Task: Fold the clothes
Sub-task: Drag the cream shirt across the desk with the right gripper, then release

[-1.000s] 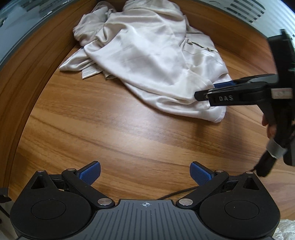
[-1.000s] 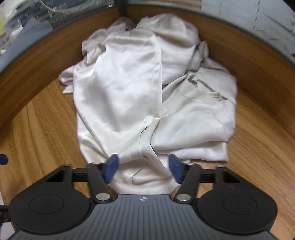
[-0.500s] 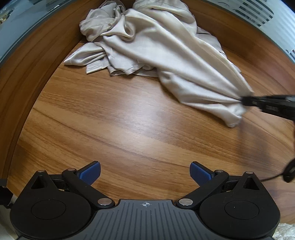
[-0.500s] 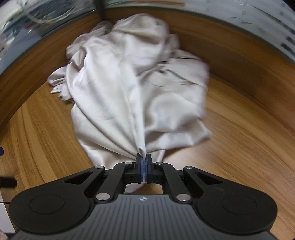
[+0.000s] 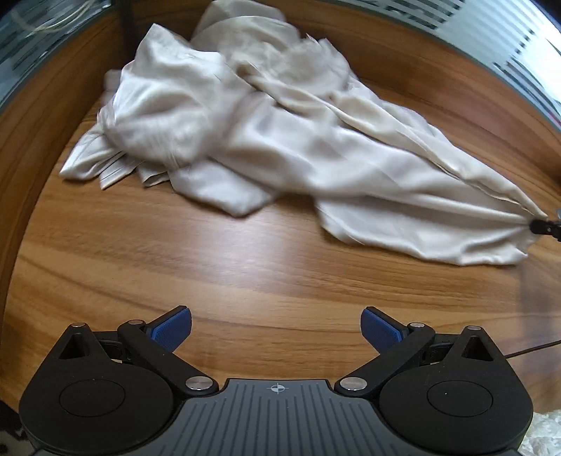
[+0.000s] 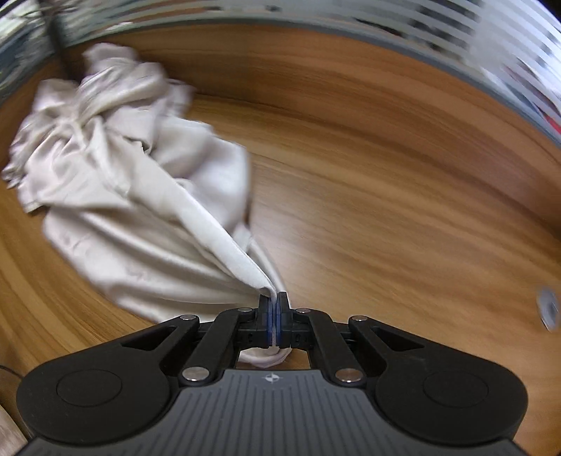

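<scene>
A cream satin garment point(image 5: 266, 133) lies crumpled on the wooden table point(image 5: 245, 273), stretched out toward the right. My right gripper point(image 6: 274, 308) is shut on a pinched edge of the garment point(image 6: 140, 210) and holds it taut; its tip shows at the right edge of the left wrist view point(image 5: 545, 226). My left gripper point(image 5: 276, 328) is open and empty, over bare wood in front of the garment. The right wrist view is motion-blurred.
The table's far edge point(image 5: 420, 31) curves behind the garment, with a striped wall beyond. A dark pole point(image 6: 61, 45) stands at the far left behind the cloth. A thin cable point(image 5: 533, 350) lies on the wood at right.
My right gripper closed on the garment's edge and pulled it to the right, stretching the cloth out. My left gripper stayed open and moved closer to the garment.
</scene>
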Action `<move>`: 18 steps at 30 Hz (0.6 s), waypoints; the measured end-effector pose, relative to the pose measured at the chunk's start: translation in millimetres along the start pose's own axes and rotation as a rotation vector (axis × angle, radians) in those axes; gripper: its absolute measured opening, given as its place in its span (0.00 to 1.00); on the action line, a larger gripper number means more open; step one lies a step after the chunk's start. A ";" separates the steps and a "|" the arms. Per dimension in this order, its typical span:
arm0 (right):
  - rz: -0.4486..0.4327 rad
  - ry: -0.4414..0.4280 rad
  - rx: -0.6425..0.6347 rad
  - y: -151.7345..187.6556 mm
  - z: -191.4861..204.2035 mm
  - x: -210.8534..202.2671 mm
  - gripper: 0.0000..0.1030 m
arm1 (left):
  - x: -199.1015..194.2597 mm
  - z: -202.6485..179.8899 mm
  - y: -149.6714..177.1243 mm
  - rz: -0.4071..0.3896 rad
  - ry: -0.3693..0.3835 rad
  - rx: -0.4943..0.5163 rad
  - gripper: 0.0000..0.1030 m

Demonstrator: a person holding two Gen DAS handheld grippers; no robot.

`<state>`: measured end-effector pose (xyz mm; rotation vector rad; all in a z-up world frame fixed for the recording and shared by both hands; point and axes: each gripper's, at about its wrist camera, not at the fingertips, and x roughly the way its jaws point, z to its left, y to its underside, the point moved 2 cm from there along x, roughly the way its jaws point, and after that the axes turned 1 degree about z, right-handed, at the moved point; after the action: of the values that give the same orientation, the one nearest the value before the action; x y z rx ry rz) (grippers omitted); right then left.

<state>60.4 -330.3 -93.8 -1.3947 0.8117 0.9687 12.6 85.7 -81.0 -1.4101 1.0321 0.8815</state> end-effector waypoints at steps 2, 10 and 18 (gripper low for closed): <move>0.016 0.051 0.033 14.4 -22.2 -4.5 0.02 | -0.3 -3.7 -1.0 0.001 0.016 0.022 1.00; 0.075 0.194 0.188 55.1 -88.4 -24.8 0.04 | 1.9 -18.5 -2.7 0.020 0.086 0.086 1.00; 0.021 0.098 0.119 43.1 -42.3 -54.0 0.58 | 12.1 -23.6 -2.6 0.049 0.127 0.114 1.00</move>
<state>2.8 -379.0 -64.4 -1.3405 0.9441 0.8590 18.1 60.9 -89.1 -1.3638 1.1987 0.7632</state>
